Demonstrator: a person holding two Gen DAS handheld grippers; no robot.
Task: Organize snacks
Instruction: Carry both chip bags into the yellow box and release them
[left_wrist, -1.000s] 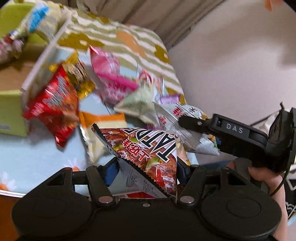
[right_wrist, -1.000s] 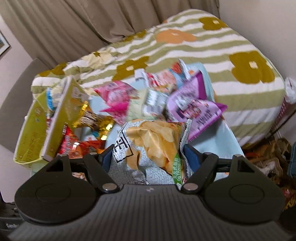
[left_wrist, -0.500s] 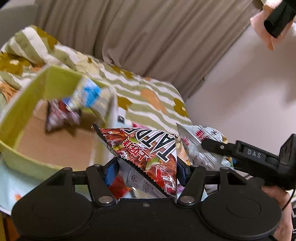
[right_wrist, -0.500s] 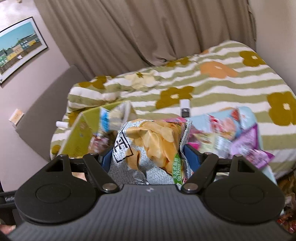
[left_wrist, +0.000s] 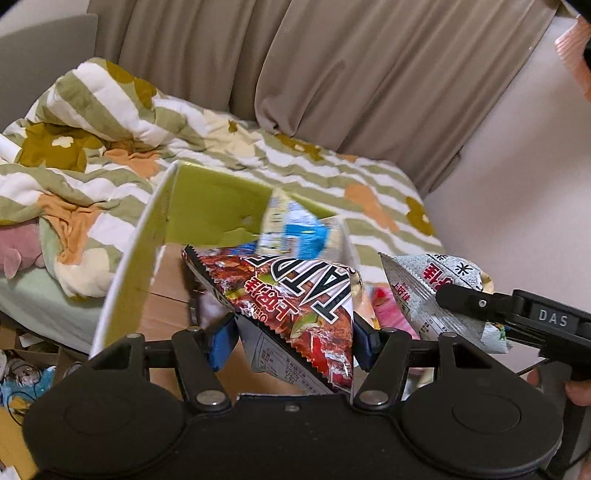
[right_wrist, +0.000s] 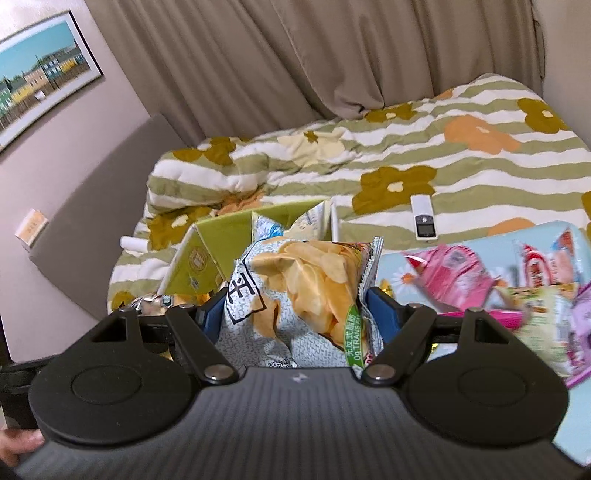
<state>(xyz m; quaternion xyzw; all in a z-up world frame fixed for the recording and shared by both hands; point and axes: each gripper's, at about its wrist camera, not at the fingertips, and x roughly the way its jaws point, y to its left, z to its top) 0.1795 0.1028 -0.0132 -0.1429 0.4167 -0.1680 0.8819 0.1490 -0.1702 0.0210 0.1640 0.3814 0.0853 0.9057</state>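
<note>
1. The left gripper (left_wrist: 291, 336) points forward and down over the open green box (left_wrist: 147, 254), its blue pads pressed on either side of a red snack bag (left_wrist: 295, 295) with bold white letters, held corner-up above the cardboard floor of the box.
2. The right gripper (right_wrist: 295, 314) tilts down at much the same angle, clamped on a grey-and-white chip bag (right_wrist: 295, 288) printed with golden crisps; the bag bulges between the pads.
3. From the left camera, the right gripper shows at the right edge, a black finger (left_wrist: 476, 302) lying across the silver back of its bag, with a bit of the person's hand (left_wrist: 576, 387) below.
4. A blue-and-white packet (left_wrist: 295, 229) leans against the far inner wall of the green box.
5. The box stands on a striped, flowered quilt (right_wrist: 406, 162) in front of beige curtains (right_wrist: 295, 55).
6. To the right, pink and purple snack bags (right_wrist: 461, 277) lie on a pale blue cloth (right_wrist: 391, 269); a white remote (right_wrist: 423, 218) rests on the quilt beyond.
</note>
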